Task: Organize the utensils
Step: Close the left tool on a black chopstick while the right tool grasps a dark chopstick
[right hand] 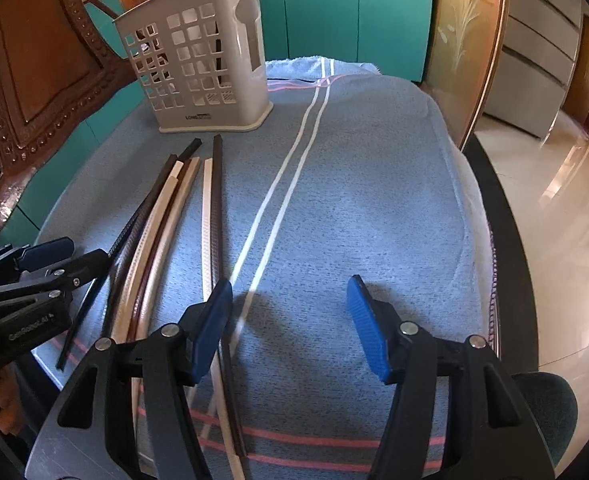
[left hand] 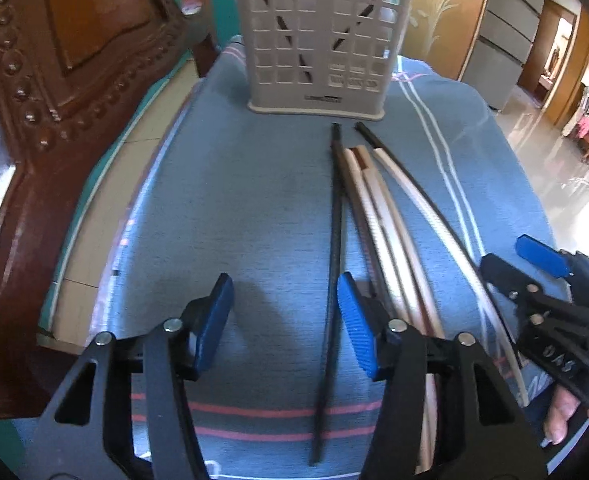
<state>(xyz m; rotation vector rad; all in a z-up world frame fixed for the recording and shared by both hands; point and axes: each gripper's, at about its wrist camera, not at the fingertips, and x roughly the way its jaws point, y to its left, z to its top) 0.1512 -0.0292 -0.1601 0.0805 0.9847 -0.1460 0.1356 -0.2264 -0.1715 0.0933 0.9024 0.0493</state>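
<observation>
A carved wooden chair back (left hand: 54,80) stands at the far left, beside the table covered by a blue towel (left hand: 234,200). Toward the back of the towel stands a beige slotted utensil holder (left hand: 322,40), upright, with a few dark sticks leaning inside it. In front of it a bundle of chopsticks (left hand: 378,208), some black, some cream and some brown, lies lengthwise on the cloth, their far tips stopping just short of the holder's base. The left gripper (left hand: 286,320) hovers low over the near end of the bundle with its jaws apart; one black chopstick (left hand: 332,280) runs between the blue pads, just beside the right pad, but neither pad presses on it. Further right, the right gripper (right hand: 290,320) hangs over bare towel beside two white stripes (right hand: 286,184), jaws apart and empty, with the rightmost chopsticks passing under its left finger (right hand: 210,320).
</observation>
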